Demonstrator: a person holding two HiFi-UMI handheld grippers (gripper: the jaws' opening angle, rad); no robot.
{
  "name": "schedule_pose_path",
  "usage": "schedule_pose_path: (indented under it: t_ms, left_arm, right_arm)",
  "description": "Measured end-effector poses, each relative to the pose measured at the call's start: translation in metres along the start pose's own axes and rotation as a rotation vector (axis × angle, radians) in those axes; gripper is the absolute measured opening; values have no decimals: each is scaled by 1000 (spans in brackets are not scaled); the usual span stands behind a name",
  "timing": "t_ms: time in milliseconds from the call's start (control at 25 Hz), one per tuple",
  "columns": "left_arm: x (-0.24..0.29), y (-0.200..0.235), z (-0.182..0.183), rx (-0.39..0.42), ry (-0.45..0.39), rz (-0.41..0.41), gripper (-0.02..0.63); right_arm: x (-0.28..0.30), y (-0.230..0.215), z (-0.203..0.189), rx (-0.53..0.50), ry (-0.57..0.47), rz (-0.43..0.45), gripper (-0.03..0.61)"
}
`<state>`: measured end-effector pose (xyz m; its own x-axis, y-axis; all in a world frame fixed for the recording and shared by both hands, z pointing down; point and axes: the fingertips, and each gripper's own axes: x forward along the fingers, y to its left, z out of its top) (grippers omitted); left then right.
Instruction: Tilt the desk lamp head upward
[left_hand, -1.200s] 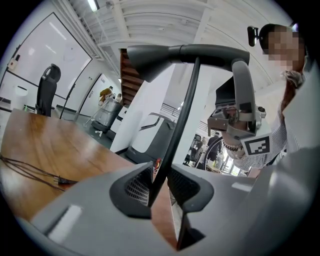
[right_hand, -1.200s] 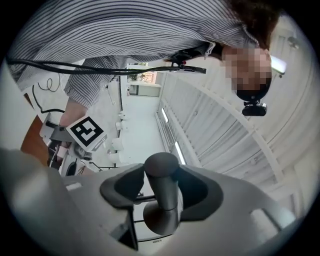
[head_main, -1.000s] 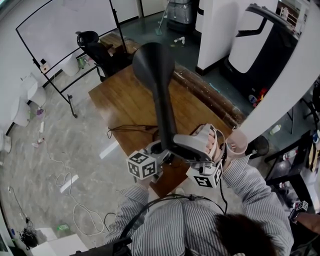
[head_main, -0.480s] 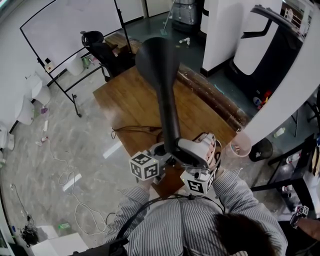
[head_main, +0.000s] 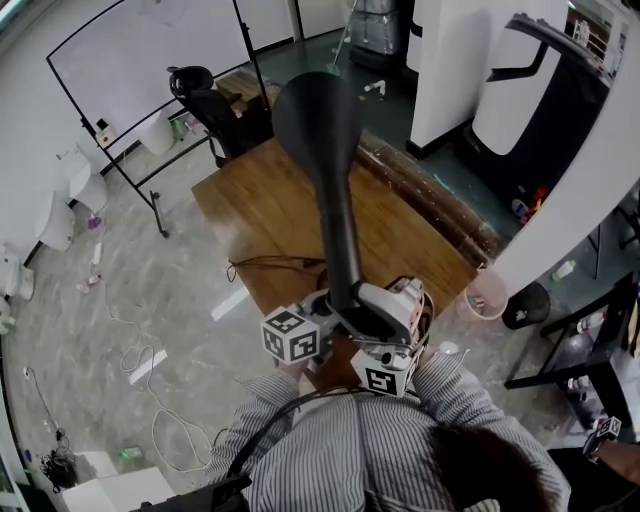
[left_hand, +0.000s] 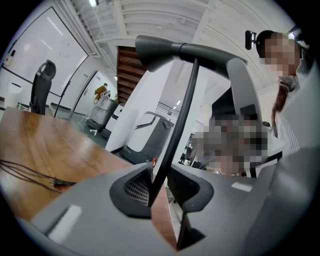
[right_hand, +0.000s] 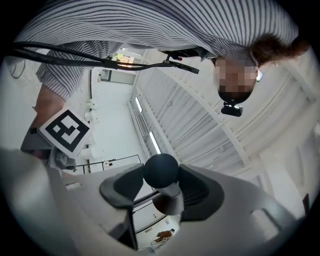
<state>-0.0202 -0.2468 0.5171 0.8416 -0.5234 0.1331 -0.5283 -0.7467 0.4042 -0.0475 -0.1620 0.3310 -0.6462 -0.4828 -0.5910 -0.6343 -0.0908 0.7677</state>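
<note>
A dark desk lamp stands at the near edge of the wooden table (head_main: 270, 210). Its cone-shaped head (head_main: 318, 115) rises steeply toward the head view, and in the left gripper view the head (left_hand: 160, 47) shows at the top. My left gripper (head_main: 322, 308) is shut on the thin dark stem (left_hand: 172, 145), which runs up between its pads (left_hand: 137, 185). My right gripper (head_main: 380, 312) is shut on the lamp's rounded dark rear end (right_hand: 161, 170), with a pad (right_hand: 125, 187) against each side. The lamp base is hidden beneath the grippers.
A black cable (head_main: 265, 262) lies across the table near the lamp. An office chair (head_main: 200, 95) and a whiteboard on a stand (head_main: 140, 60) are beyond the table's far end. A pink bin (head_main: 483, 292) stands on the floor at the right.
The right gripper has drawn down and in toward the person with the lamp's rear end. The lamp head now points more steeply up. The left gripper has barely moved.
</note>
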Motion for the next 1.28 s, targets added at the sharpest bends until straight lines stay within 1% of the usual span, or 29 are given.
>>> schedule_pose_path:
  t_ms: [400, 520, 720, 880, 1000, 1080, 1160, 1200, 1280]
  left_arm:
    - [-3, -1, 2, -5, -17, -7, 89]
    - [-2, -1, 1, -9, -17, -13, 89]
    - [-2, -1, 0, -9, -19, -16, 89]
    - [-1, 0, -1, -9, -12, -17, 89]
    - [-1, 0, 0, -13, -12, -19, 95]
    - [-1, 0, 1, -12, -15, -17, 97]
    - [0, 0, 0, -7, -17, -10, 98]
    - [0, 0, 0, -4, -18, -5, 98]
    - [-1, -1, 1, 5, -27, 7, 100]
  right_arm:
    - [-3, 7, -2, 41, 32, 14, 213]
    - [-5, 10, -4, 47, 38, 23, 235]
    - [-7, 14, -5, 56, 49, 29, 239]
    - [-8, 14, -6, 42, 60, 74, 242]
    - [-13, 15, -12, 20, 91, 119, 242]
    - [-13, 13, -11, 57, 87, 145, 241]
    - [-16, 11, -11, 125, 101, 173, 241]
    - [-18, 10, -12, 174, 110, 189, 241]
    - [-14, 2, -6, 314, 89, 231, 241]
